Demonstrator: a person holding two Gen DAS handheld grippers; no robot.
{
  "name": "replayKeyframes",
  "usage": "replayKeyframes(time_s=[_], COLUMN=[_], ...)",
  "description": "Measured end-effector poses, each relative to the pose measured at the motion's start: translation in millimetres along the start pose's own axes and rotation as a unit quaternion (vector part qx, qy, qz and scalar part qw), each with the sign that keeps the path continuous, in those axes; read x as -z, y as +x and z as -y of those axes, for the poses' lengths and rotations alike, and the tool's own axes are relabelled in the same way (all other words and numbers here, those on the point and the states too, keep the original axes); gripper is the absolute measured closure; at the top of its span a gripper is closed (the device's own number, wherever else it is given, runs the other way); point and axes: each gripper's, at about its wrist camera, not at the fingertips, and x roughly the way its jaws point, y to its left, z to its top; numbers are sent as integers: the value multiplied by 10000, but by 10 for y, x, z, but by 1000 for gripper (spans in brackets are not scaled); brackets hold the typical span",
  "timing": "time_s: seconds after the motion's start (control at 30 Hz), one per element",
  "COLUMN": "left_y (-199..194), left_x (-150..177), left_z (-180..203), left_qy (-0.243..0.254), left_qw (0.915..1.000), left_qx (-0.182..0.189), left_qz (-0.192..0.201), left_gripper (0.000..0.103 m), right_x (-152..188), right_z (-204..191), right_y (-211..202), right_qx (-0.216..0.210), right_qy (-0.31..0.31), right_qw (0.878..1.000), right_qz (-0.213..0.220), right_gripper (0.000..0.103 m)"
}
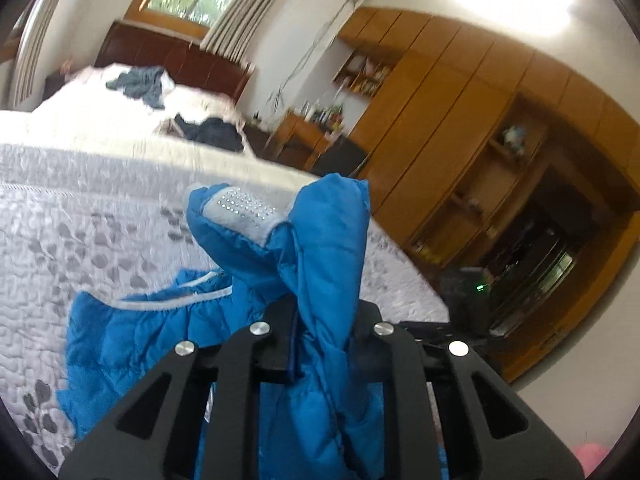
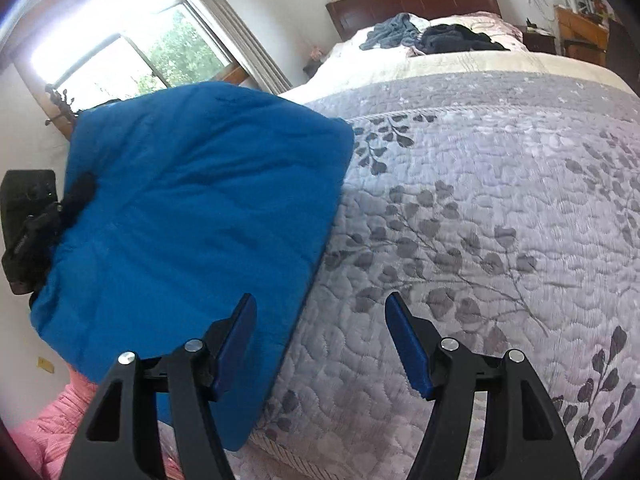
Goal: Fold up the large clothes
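The fingers of the left gripper (image 1: 320, 320) were clamped on a bunched fold of the blue padded jacket (image 2: 192, 216), lifting it off the bed (image 2: 480, 220), presumably to fold it, while the right gripper (image 2: 320, 344) hung wide apart and empty beside it.

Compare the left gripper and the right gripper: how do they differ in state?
The left gripper is shut on the blue jacket, lifting a bunch of it; the right gripper is open and empty, above the quilt. Both are black two-finger tools over the bed.
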Motion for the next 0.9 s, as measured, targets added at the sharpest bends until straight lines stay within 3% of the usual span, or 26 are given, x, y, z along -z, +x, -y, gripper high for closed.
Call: replayKeyframes(time_s=[0.17,0.47,0.67,0.9], left_y=[-394,-442,-336,-297], left_x=[140,708,832,914], left_z=[-401,-1436,-1695,-1806], left_qy=[-449,-1664,-1719,-1805], left_qw=[9985,9858,9848,9828], left_qx=[-97,-244,-241,-350], left_qz=[292,17,-111,-185], left_gripper=[87,87,81,71], right_x=[-24,80,176,204], right_z=[-240,-889,-1027,-921], right_y=[76,548,846,1015], right_qx=[-106,-344,107,30], right_qy=[-294,-821,-927,-674], right_qw=[9995,9926,9886,9880], right_qz=[-80,-829,-1180,-1386], right_gripper=[35,35,34,31])
